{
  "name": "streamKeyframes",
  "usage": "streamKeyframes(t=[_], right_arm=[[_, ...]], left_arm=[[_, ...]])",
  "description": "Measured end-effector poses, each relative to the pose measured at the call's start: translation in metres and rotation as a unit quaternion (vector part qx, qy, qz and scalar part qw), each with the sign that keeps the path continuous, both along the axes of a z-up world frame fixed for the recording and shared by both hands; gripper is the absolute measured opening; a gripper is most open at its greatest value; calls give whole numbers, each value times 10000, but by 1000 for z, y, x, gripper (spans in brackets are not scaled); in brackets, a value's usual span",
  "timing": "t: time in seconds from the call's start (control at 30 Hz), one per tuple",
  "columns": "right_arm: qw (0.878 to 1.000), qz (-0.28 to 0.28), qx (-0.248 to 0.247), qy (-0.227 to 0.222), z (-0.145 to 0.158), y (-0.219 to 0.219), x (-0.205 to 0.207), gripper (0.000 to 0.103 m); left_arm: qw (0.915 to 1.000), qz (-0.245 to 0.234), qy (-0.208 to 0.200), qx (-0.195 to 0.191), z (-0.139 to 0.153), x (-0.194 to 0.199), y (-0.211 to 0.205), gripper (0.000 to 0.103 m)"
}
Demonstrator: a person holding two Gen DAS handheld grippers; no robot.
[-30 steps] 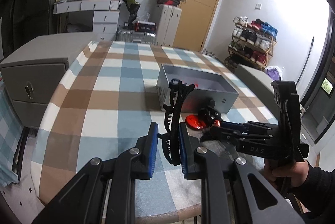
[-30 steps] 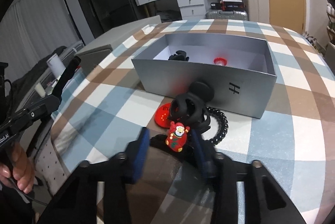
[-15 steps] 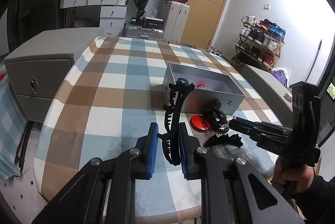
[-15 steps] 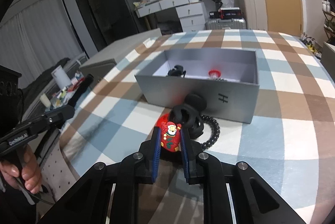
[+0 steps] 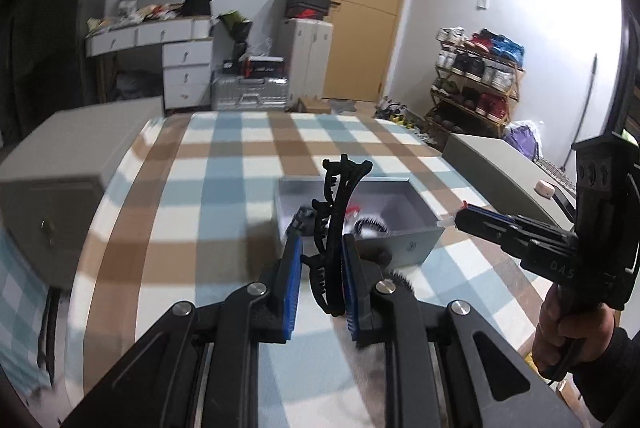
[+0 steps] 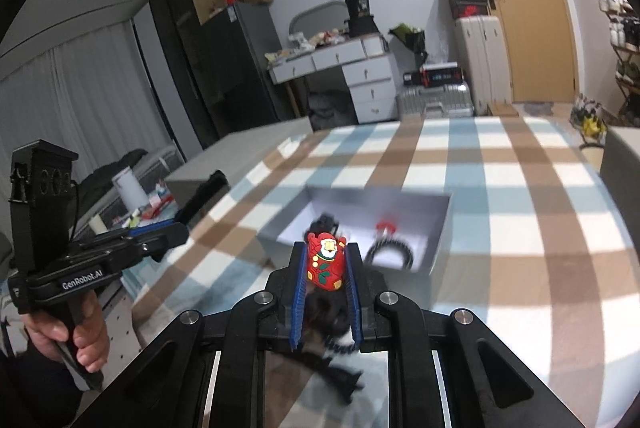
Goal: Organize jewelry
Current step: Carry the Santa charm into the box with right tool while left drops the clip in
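The left gripper [image 5: 320, 280] is clamped on a long black hair claw [image 5: 334, 228], which stands upright between its blue pads, clear of the checked tablecloth [image 5: 224, 212]. The right gripper [image 6: 326, 268] is pinched tight on a red Santa clip [image 6: 326, 260], also off the cloth. Both point slightly down toward the open silver box [image 6: 438, 228] in the middle of the table.

By my reckoning the sorting is well along but not finished. In the box lie a black coiled hair tie [image 6: 390, 252], a small red piece [image 6: 386, 225] and a dark clip [image 6: 326, 222] near its left wall. The two held pieces are not yet in. A few dark items [image 6: 332, 352] lie blurred on the cloth just below the right gripper, near the box's front, so those are left as well.

The right wrist view looks down into the box and shows its contents plainly; it also shows the hand [image 6: 68, 332] around the left gripper's handle. The left wrist view has the claw across the box's opening, but it alone shows the right gripper from the side, with its hand [image 5: 568, 324], reaching in over the box's near right corner.
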State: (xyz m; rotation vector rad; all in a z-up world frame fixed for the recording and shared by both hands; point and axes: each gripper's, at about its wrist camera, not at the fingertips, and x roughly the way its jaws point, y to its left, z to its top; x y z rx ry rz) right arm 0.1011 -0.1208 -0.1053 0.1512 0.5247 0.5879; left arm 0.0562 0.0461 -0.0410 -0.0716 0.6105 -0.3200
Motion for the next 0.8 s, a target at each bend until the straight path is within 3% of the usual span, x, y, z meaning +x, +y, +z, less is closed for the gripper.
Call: streamKeyframes(t=[0.17,0.43,0.8], right_arm=[[9998,15,150,-113,12,-9,21,17],[9994,61,240,-242,22,-12,55,17],[9995,85,126,267,-12,-9,89,18]], left_arm=[[9993,-364,-33,-35,8,23,-17,14],[9951,-887,367,-250,4,64,-36,14],[9875,-1317,866,-7,-13,86,-52,14]])
